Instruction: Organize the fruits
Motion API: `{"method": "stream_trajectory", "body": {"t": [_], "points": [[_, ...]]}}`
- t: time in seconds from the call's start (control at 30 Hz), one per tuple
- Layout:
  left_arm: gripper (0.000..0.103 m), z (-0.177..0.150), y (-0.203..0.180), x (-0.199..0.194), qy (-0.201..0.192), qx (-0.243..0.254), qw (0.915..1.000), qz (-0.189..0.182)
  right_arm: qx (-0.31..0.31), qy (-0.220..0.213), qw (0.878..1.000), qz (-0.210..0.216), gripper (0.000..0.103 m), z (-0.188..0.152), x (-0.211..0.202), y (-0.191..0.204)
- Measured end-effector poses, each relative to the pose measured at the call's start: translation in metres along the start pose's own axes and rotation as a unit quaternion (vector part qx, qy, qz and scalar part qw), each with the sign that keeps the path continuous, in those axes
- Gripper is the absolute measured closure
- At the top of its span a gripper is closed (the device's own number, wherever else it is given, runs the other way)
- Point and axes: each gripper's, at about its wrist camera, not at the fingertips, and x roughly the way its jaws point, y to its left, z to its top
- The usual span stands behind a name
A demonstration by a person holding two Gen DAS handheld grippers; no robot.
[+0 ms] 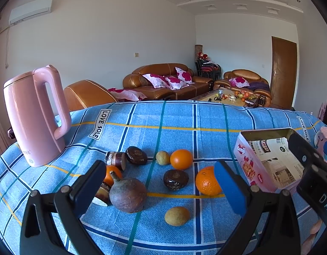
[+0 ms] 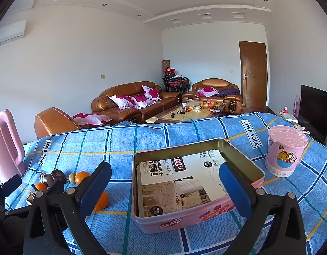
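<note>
Left gripper [image 1: 161, 188] is hovering with jaws spread wide and empty; a dark passion fruit [image 1: 175, 179] is lying between them, an orange [image 1: 207, 181] touching the right pad's edge. Right gripper [image 2: 165, 188] is gaping wide, empty, framing the pink tin box [image 2: 184, 218] on the blue checked tablecloth [image 2: 120, 144].

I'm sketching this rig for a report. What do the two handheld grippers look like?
Both look the same: the left gripper and right gripper have black plastic frames with triangular cut-outs and silver bolts at the joints, and two fingers faced with blue pads. The right one's body, seen from the left camera, carries partial white lettering "DAS". No cables or sleeves show.
</note>
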Motion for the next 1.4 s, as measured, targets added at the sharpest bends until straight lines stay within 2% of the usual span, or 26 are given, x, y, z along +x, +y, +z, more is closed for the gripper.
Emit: {"method": "stream_trajectory", "body": {"t": [1.4], "points": [[0.000, 0.0010, 0.0005, 0.0008, 0.002, 0.000, 1.0000, 0.000, -0.003, 0.001, 1.000, 0.002, 0.001, -0.0001, 0.0005, 0.0033]]}}
